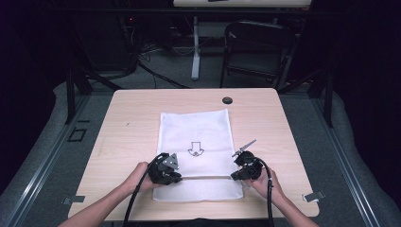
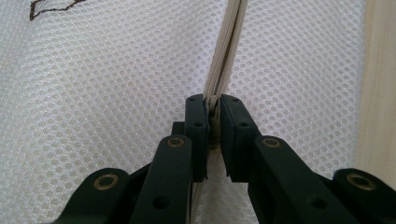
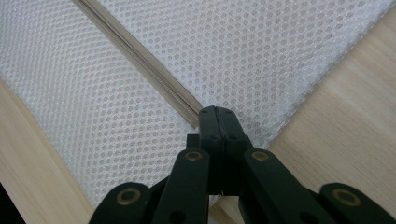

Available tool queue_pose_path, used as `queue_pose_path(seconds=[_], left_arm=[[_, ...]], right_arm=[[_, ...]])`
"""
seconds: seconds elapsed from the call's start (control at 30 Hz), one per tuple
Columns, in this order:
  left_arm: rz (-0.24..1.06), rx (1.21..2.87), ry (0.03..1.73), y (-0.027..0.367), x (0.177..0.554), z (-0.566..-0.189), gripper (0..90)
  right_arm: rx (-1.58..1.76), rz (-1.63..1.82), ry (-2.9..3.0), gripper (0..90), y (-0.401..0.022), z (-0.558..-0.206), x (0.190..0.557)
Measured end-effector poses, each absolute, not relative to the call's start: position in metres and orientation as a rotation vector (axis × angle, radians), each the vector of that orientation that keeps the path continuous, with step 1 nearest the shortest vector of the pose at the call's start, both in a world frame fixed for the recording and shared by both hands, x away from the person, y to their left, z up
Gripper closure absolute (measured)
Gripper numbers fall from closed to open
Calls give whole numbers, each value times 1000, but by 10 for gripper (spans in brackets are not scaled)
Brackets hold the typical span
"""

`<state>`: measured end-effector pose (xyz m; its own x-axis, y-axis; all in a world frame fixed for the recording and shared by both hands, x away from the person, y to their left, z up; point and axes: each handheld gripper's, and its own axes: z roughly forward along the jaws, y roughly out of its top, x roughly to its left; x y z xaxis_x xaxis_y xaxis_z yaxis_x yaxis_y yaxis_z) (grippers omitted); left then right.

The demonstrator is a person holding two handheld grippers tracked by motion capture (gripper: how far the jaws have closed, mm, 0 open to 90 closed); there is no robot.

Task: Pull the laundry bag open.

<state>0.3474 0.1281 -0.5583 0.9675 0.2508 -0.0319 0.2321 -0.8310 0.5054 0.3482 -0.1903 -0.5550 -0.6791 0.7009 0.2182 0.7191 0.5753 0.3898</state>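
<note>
One mesh bag (image 1: 196,156), two claws

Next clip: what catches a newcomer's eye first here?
A white mesh bag with a small arrow print lies flat mid-table. Both grippers meet its beige zipper near the front edge: the left gripper pinches the zipper pull, and the right gripper is clamped on the zipper's end at the bag's right side.
</note>
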Motion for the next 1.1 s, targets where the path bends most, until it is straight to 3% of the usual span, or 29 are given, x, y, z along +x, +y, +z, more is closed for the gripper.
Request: queue_pose_path(seconds=[0.43,1.1], left_arm=[[69,2611,277,133,345,-555,831],[67,2585,354,159,347,-552,830]], right_arm=[[-1239,-693,-2776,900,-192,-555,349],[-1240,-695,-2772,900,-193,-555,349]])
